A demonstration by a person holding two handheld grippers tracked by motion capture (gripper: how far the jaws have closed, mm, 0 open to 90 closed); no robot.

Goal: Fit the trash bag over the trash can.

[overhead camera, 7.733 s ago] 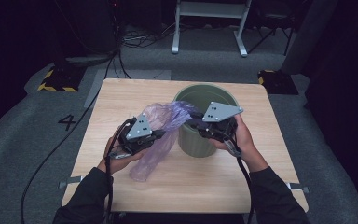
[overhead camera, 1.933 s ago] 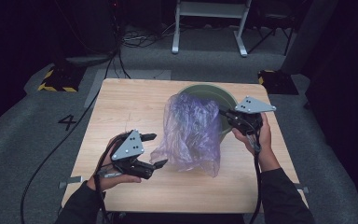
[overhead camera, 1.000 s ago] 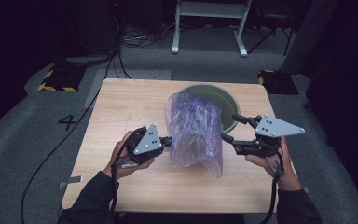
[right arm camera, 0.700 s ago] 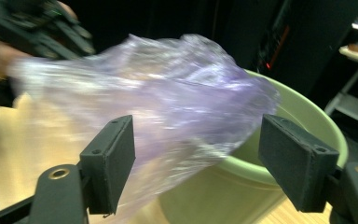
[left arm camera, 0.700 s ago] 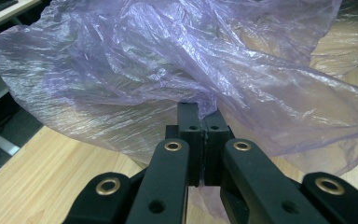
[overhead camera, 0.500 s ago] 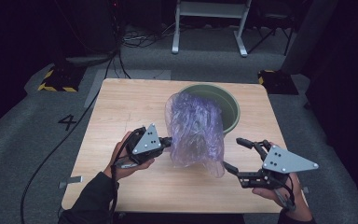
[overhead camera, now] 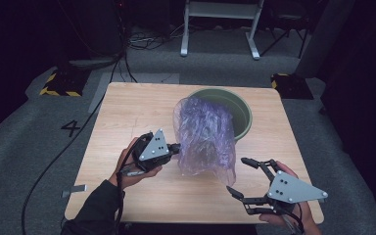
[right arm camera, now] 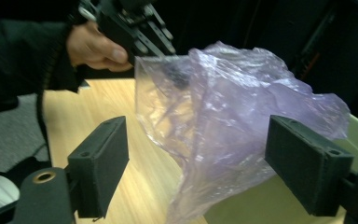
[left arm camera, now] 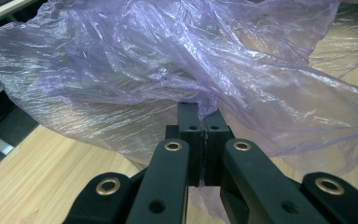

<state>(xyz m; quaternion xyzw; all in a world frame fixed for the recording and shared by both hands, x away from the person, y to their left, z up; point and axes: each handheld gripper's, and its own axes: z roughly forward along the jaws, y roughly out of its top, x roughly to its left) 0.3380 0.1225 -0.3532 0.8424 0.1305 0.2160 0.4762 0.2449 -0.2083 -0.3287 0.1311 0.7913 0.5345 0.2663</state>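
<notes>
A crumpled translucent purple plastic bag (overhead camera: 204, 138) hangs from the near rim of a green round bin (overhead camera: 235, 105) down onto the wooden table (overhead camera: 127, 112). My left gripper (overhead camera: 175, 147) is shut on the bag's left edge; in the left gripper view its jaws meet on the plastic film (left arm camera: 205, 93). My right gripper (overhead camera: 242, 175) sits near the table's front right corner, open wide, a little clear of the bag's lower right corner. In the right gripper view the bag (right arm camera: 223, 121) hangs ahead between the spread pads (right arm camera: 100, 163), untouched.
The table's left half and front strip are bare wood. A yellow-black striped block (overhead camera: 58, 83) and cables lie on the grey floor at the left, and a white stand (overhead camera: 220, 24) is behind the table.
My right gripper let go of the bag at the bin's rim, opened, and moved down toward the front right corner. My left gripper closed on the bag's left edge and stays there.
</notes>
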